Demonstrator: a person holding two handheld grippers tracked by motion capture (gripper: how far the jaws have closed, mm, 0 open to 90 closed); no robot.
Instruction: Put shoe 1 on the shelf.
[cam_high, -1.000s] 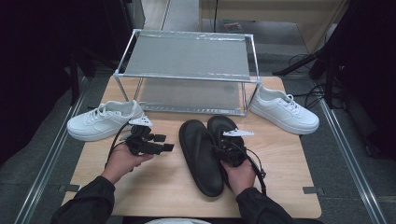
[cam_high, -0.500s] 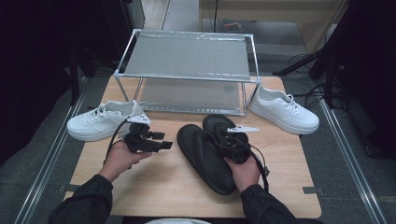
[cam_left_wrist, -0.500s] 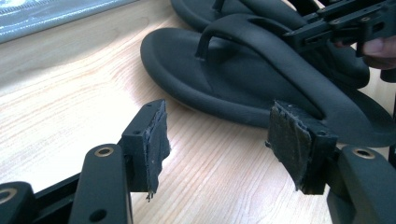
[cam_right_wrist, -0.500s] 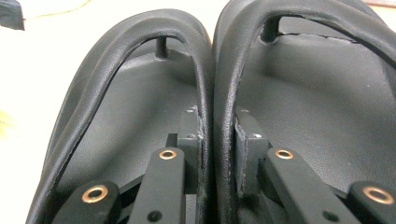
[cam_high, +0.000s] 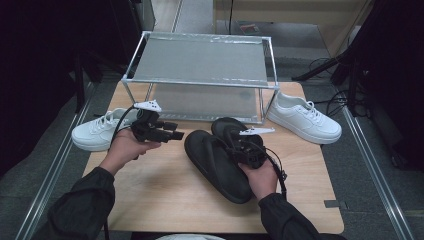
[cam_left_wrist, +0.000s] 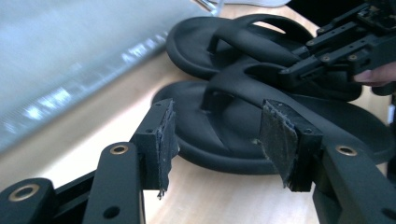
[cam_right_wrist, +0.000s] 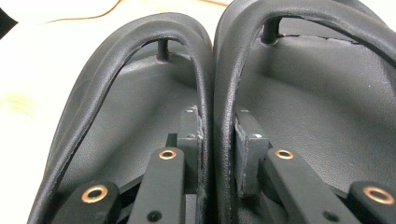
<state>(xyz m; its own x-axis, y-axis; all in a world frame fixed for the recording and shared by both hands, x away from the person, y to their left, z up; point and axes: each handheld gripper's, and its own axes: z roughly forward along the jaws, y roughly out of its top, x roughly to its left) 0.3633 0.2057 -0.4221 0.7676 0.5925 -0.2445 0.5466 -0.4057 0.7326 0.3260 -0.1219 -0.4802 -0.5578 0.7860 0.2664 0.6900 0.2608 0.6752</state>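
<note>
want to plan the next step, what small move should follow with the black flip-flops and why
Probably lift the pair toward the wire rack: the right hand-held gripper pinches the two black flip-flops by their inner straps, and the left hand-held gripper is empty.

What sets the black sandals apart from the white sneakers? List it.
The black sandals are open thong sandals, side by side, straps pinched in the right gripper; the white sneakers are closed and laced, apart at opposite ends of the metal rack, ungripped. Both are pairs on the wooden table.
</note>
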